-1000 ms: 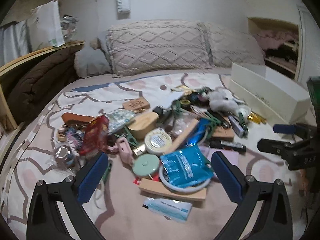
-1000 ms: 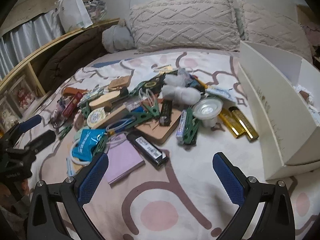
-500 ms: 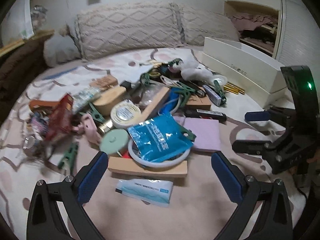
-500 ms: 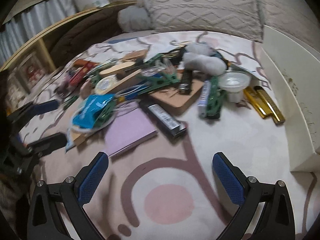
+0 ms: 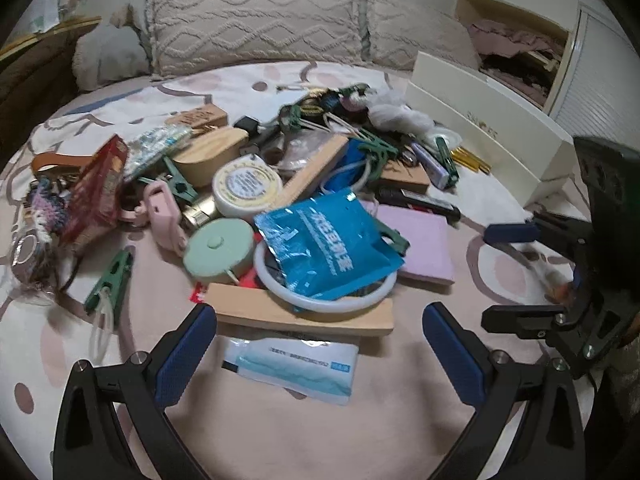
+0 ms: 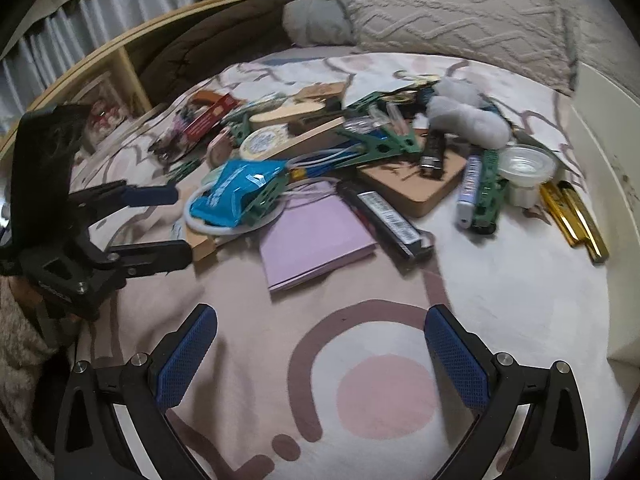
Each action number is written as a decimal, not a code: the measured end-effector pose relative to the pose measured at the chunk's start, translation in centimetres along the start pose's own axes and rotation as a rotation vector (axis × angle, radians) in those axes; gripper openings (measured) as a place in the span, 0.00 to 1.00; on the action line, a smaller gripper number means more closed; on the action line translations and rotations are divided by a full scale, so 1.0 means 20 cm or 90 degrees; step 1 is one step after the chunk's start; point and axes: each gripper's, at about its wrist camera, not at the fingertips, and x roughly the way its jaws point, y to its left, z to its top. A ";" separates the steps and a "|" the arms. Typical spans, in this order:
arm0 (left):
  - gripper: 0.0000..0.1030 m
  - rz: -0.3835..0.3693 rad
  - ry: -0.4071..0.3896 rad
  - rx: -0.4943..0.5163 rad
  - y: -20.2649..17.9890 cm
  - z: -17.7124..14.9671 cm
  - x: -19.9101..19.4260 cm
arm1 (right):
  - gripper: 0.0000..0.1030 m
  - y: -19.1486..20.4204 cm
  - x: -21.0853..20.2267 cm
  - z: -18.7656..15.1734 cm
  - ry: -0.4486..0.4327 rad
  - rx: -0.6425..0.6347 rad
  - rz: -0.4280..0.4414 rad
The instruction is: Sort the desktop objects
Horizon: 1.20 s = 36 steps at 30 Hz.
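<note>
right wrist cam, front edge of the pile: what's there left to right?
left claw → blue pouch → purple pad → black bar → white tube → gold sticks → white box

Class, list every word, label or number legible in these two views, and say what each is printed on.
No text is fully legible.
Blue foil packet: white characters, blurred.
White-and-blue sachet: print too small.
Round yellow-rimmed tin: label unreadable.
White storage box: gold lettering, unclear.
Black bar: barcode label, unreadable.
</note>
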 end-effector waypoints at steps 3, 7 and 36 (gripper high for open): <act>1.00 -0.005 0.011 0.011 -0.01 -0.01 0.02 | 1.00 0.00 0.03 0.02 0.014 -0.014 0.025; 1.00 0.000 0.023 0.007 0.00 -0.01 0.04 | 1.00 0.02 0.05 0.06 0.021 -0.034 0.045; 1.00 -0.022 0.051 0.091 0.05 0.03 0.09 | 0.68 0.09 0.20 0.09 -0.015 -0.143 -0.046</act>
